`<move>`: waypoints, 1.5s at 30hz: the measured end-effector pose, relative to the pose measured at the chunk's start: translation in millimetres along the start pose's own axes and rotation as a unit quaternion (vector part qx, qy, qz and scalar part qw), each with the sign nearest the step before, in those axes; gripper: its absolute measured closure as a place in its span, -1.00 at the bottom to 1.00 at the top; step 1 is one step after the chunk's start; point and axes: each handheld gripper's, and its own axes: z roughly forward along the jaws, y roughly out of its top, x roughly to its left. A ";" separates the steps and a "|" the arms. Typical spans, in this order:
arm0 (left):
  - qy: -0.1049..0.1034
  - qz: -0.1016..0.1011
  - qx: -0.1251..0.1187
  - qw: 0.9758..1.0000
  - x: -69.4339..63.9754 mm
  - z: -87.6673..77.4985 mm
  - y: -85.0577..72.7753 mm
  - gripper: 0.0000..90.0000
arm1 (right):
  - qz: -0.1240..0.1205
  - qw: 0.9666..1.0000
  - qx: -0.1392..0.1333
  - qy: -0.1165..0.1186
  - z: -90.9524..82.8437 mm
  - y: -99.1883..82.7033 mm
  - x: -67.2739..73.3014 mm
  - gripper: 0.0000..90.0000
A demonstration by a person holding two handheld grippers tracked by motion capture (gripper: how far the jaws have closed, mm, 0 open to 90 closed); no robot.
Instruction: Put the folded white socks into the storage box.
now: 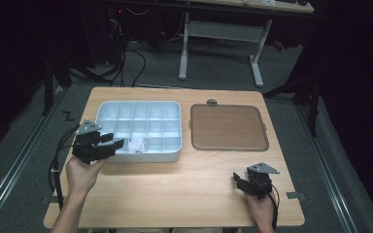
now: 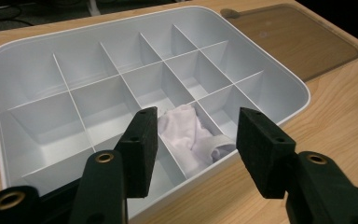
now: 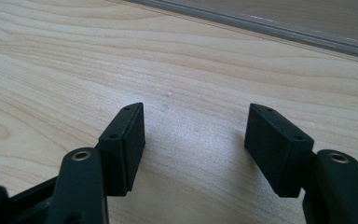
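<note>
In the high view, the left tool [image 1: 118,143] is covering the near left corner of the tray [image 1: 175,158], and the white cloth [image 1: 137,144] in a near compartment is showing too small to tell its folds. In the left gripper view, the tool's left pad is hiding part of the cloth [image 2: 186,133], the near tray wall is running off the bottom edge, and the brown lid [image 2: 289,39] is being cut off by the top and right edges. In the right gripper view, the lid [image 3: 270,21] is being cropped to a blurred strip along the top edge, and the counter [image 3: 51,70] is running off every edge.
</note>
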 end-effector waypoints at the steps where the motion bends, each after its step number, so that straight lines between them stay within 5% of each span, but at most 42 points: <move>1: 0.000 0.001 0.000 1.000 0.3 -2.1 -0.1 0.09 | 0.000 1.000 0.000 0.000 0.0 0.0 0.0 -0.14; 24: -0.013 -0.018 -0.030 0.999 3.9 -38.1 -6.2 0.06 | 0.000 1.000 0.000 0.000 0.0 0.0 0.0 -0.14; 45: -0.022 -0.047 -0.035 0.998 7.6 -48.9 -24.1 0.05 | 0.001 1.000 0.000 -0.001 0.0 0.0 -0.3 -0.14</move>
